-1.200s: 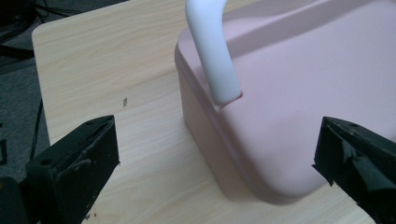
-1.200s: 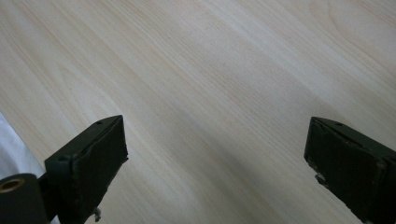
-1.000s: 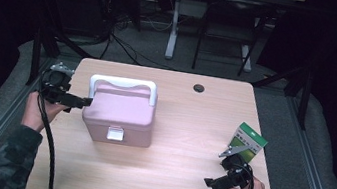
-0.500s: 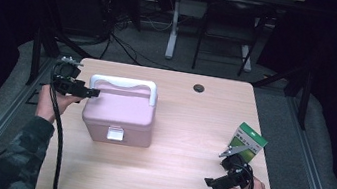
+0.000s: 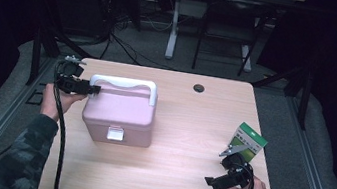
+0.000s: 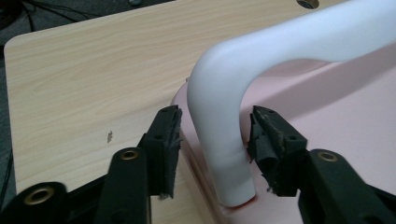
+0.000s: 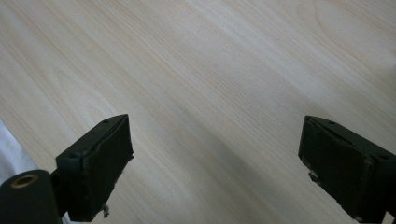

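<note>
Two jaws of my left gripper (image 6: 212,149) stand open on either side of the white handle's (image 6: 224,140) left leg, near it but not visibly touching, low in the left gripper view where that leg meets the lid. In the high view this gripper (image 5: 92,89) sits left of centre at the back left corner of the pink box (image 5: 120,115), and the handle's long axis runs rightward across the frame, away from my jaws. The handle is smooth, rounded plastic; the box is matte with rounded corners and a pale front latch. At lower right, my right gripper (image 5: 214,182) hangs open over bare pale wood-grain table (image 7: 224,70), well apart from the box, just beside a small green carton (image 5: 248,141).
</note>
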Demonstrator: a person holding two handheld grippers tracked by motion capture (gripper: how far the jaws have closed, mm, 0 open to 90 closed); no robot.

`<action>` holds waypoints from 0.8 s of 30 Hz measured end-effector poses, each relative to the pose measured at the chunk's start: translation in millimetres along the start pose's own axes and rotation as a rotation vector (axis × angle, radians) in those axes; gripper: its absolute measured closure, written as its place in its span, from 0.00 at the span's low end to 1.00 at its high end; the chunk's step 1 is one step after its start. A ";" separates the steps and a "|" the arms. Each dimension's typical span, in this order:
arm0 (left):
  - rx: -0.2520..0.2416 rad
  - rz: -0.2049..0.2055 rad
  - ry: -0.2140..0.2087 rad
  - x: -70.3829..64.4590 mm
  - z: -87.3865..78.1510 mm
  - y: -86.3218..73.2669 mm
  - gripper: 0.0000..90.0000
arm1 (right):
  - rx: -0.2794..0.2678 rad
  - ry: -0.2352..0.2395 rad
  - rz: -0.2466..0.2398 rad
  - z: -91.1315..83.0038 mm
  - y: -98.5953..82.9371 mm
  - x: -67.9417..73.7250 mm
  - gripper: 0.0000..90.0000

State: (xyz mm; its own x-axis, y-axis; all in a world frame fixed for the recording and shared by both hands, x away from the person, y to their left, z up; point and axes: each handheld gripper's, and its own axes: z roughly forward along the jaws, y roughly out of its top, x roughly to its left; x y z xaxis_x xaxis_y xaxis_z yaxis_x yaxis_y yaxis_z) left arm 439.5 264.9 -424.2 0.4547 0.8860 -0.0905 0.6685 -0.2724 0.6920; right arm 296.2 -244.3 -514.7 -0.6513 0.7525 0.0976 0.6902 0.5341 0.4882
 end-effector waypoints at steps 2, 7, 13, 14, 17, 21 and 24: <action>-0.005 0.005 0.000 -1.4 0.1 0.2 0.64 | -0.002 0.002 0.002 -0.2 0.1 0.2 0.10; -0.016 0.013 0.006 -2.6 -0.8 -0.6 0.73 | -0.004 0.002 0.003 -1.2 -0.3 -0.4 0.10; -0.059 0.006 -0.017 -1.4 -2.7 -4.1 0.76 | -0.010 0.002 0.011 -2.2 -0.3 -1.0 0.10; -0.056 0.013 -0.020 -1.7 -3.5 -3.9 0.76 | -0.010 -0.002 0.005 -2.2 -0.1 -1.0 0.10; -0.061 0.027 -0.024 -3.9 -3.9 -3.0 0.77 | -0.006 -0.003 0.001 -2.5 0.9 -0.7 0.11; -0.058 0.041 -0.029 -9.3 -4.3 -1.2 0.78 | -0.011 0.002 0.006 -1.8 1.8 0.1 0.10; -0.059 0.045 -0.020 -13.5 -4.3 -0.4 0.79 | -0.013 -0.001 0.006 -2.4 1.9 0.0 0.10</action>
State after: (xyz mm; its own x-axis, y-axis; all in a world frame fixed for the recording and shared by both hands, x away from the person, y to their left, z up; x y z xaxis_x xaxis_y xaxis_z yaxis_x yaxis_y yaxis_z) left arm 430.6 254.6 -420.2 0.4957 0.8655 -0.0723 0.6116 -0.2887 0.7366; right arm 296.8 -244.2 -511.6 -0.6469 0.7560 0.0994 0.6898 0.5246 0.4990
